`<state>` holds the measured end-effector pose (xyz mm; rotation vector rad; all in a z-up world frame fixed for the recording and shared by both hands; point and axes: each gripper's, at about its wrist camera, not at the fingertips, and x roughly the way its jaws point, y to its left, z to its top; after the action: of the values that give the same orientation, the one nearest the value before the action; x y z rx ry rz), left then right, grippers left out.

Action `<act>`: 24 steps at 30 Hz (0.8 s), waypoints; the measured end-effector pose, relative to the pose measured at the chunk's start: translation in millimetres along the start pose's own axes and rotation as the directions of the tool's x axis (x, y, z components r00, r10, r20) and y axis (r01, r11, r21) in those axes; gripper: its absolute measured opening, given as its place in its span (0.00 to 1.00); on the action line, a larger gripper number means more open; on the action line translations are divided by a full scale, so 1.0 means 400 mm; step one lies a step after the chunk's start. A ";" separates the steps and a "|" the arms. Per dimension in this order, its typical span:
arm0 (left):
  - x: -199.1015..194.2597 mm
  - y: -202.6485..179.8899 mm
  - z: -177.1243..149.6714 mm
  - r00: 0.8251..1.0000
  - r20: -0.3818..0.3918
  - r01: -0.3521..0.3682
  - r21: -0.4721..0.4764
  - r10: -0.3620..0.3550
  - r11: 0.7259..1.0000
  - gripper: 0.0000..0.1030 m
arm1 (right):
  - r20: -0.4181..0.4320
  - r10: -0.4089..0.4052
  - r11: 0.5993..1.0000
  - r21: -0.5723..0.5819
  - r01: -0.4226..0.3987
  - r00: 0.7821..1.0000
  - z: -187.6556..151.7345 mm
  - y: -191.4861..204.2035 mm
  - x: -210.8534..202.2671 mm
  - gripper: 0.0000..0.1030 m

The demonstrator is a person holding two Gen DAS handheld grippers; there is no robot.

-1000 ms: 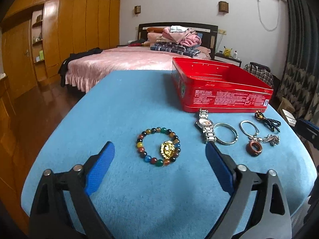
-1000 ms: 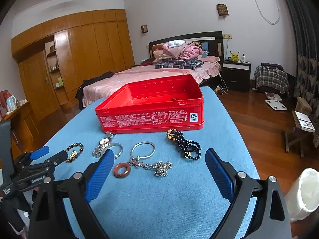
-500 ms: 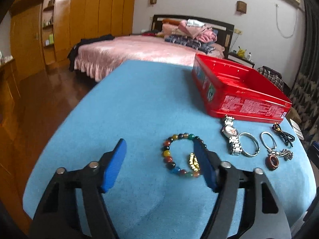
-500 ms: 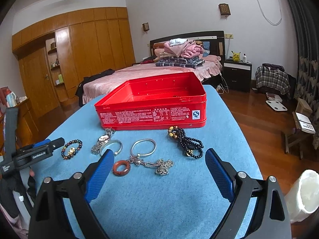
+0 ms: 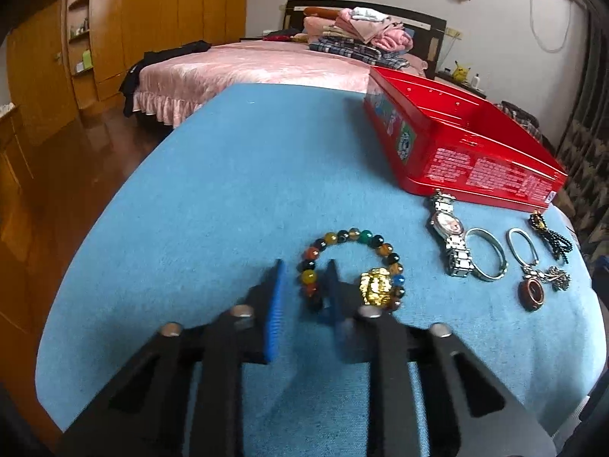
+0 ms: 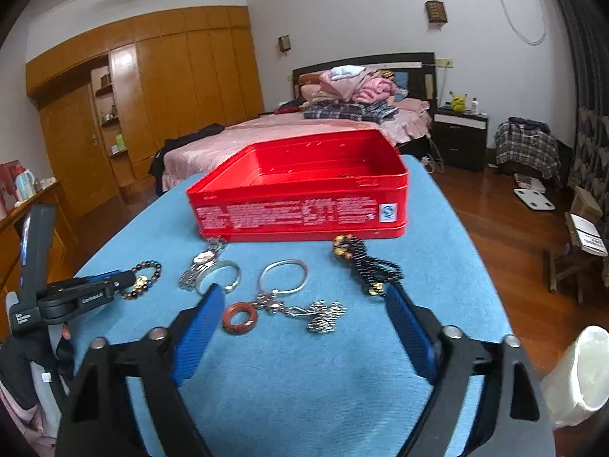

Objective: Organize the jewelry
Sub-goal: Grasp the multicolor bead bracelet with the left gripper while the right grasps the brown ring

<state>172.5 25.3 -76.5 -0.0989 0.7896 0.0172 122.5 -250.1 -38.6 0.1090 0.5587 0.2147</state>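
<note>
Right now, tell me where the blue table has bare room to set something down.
Bare blue table runs left of the red tin and beaded bracelet, out to the far and left edges. The near strip behind the right gripper is bare too. Crowded: in front of the tin, with watch, bangles, key ring and black beads.

- Setting: home bedroom.
- Bed (image 6: 304, 129) with pink cover, centre of frame; folded clothes (image 6: 350, 95) stacked at headboard.
- Wooden wardrobe wall (image 6: 152, 95), left.
- Nightstand (image 6: 458, 139) right of bed, wood floor (image 6: 495, 205) lower right.
</note>
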 end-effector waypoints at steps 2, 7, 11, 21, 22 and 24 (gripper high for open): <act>0.001 0.000 0.000 1.000 0.002 0.014 -0.012 -0.014 1.000 0.06 | -0.018 0.016 1.000 -0.010 -0.016 1.000 0.002 0.010 0.010 0.71; -0.004 0.005 -0.006 0.999 0.006 0.036 -0.041 -0.036 0.999 0.06 | -0.061 0.066 0.998 -0.019 -0.068 0.996 -0.001 0.041 0.031 0.54; -0.012 -0.001 -0.015 0.999 0.009 0.041 -0.029 -0.041 0.999 0.06 | -0.087 0.085 0.996 -0.026 -0.088 0.993 -0.015 0.070 0.047 0.49; -0.020 0.000 -0.015 0.997 0.004 0.079 -0.035 -0.079 0.996 0.07 | -0.146 0.058 0.998 -0.013 -0.060 0.988 -0.041 0.108 0.096 0.41; -0.018 0.003 -0.015 0.997 0.004 0.082 -0.036 -0.082 0.996 0.08 | -0.156 0.055 0.998 -0.002 -0.056 0.986 -0.044 0.108 0.105 0.40; -0.016 0.003 -0.013 0.996 0.002 0.090 -0.036 -0.090 0.995 0.09 | -0.161 0.054 0.999 0.009 -0.053 0.986 -0.049 0.109 0.112 0.40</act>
<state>164.4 26.2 -75.7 -0.1686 0.7840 -0.0539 141.6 -196.6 -71.1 0.1120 0.7179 0.2757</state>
